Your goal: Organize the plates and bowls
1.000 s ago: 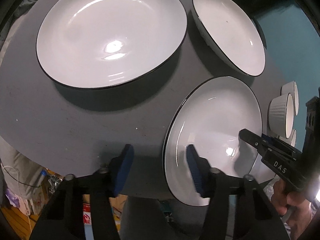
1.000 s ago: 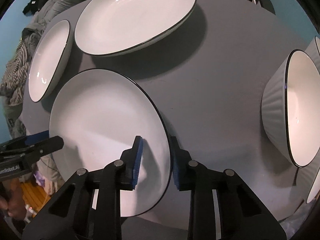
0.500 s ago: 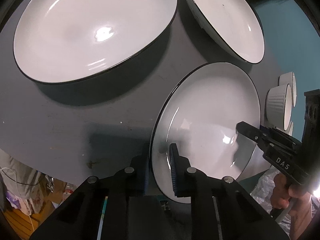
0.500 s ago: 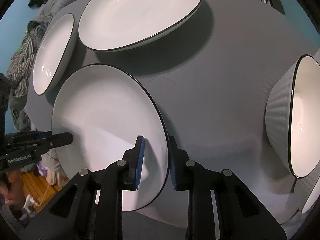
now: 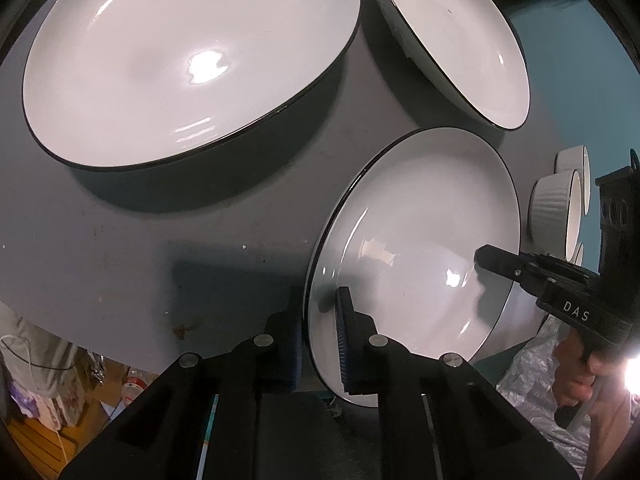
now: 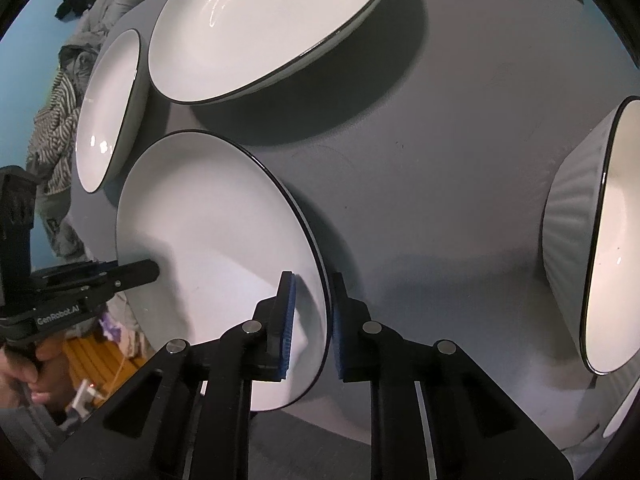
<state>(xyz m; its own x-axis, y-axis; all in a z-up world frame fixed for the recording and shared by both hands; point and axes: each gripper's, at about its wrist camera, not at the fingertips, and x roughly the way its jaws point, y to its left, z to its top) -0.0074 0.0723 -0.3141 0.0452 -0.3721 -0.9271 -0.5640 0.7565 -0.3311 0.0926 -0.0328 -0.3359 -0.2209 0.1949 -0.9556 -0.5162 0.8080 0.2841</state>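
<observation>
A white plate with a black rim (image 5: pixel 420 248) is held by both grippers at the near edge of the grey table. My left gripper (image 5: pixel 320 344) is shut on its left rim. My right gripper (image 6: pixel 312 320) is shut on its right rim; the same plate shows in the right wrist view (image 6: pixel 216 240). The plate looks lifted off the table. A large white plate (image 5: pixel 188 56) lies at the back left and a second plate (image 5: pixel 460 40) at the back right.
Ribbed white bowls (image 5: pixel 556 212) stand to the right, one large in the right wrist view (image 6: pixel 600 240). The grey round table (image 5: pixel 160 248) has its edge just below the grippers. Clothes (image 6: pixel 60 120) and clutter lie beyond the table.
My left gripper moved right from open over the table and closed on the plate's left rim. The plate has risen and tilted a little. My right gripper kept its hold.
</observation>
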